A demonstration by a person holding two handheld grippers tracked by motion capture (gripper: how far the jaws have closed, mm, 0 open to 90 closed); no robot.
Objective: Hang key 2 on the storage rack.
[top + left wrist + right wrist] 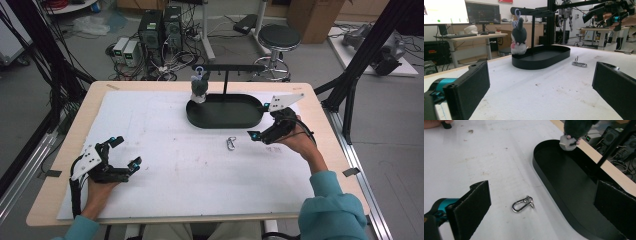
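Observation:
A small silver carabiner clip point(231, 144) point(579, 63) point(523, 204) lies on the white mat just in front of a black oval tray point(200, 119) point(541, 62) point(554, 192). A dark plush toy point(199, 88) point(518, 40) point(572, 131) hangs by its loop from a black T-shaped stand point(227, 67) point(534, 11) at the tray's left end. My right gripper point(262, 120) point(541, 207) hovers open just right of the clip, over the tray's right end. My left gripper point(126, 152) point(541, 82) rests open on the mat at the near left, with nothing between its jaws.
The white mat point(165, 165) covers most of the wooden table point(60, 195). Behind the table stand computer towers point(160, 30), tangled cables and a black stool point(279, 37). Black frame posts point(360, 55) rise at both sides.

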